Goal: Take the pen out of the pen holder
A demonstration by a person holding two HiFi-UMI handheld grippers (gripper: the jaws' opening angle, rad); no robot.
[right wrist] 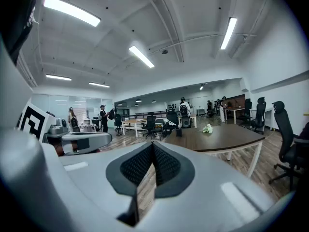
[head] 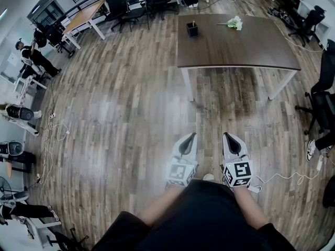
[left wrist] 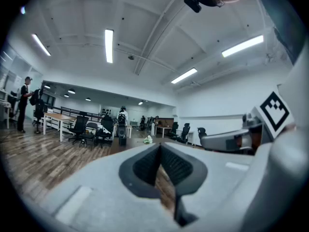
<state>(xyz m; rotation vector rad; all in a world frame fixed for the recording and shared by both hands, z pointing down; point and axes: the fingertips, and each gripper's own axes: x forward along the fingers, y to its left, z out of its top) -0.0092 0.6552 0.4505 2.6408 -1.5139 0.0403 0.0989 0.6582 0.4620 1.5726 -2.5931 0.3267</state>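
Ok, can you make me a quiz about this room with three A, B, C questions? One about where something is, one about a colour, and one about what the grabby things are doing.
1. Where is the pen holder?
A) on the floor
B) on the brown table
C) on a chair

2. What colour is the pen holder?
A) black
B) red
C) yellow

3. How are the jaws of the left hand-held gripper and the right hand-held gripper?
A) both wide open
B) one holds a pen
C) both shut, with nothing between them

Answers:
1 B: the head view shows it standing on the far tabletop, near the white flowers.
2 A: it is a small black box.
3 C: in each gripper view the dark pads meet and nothing sits between them.
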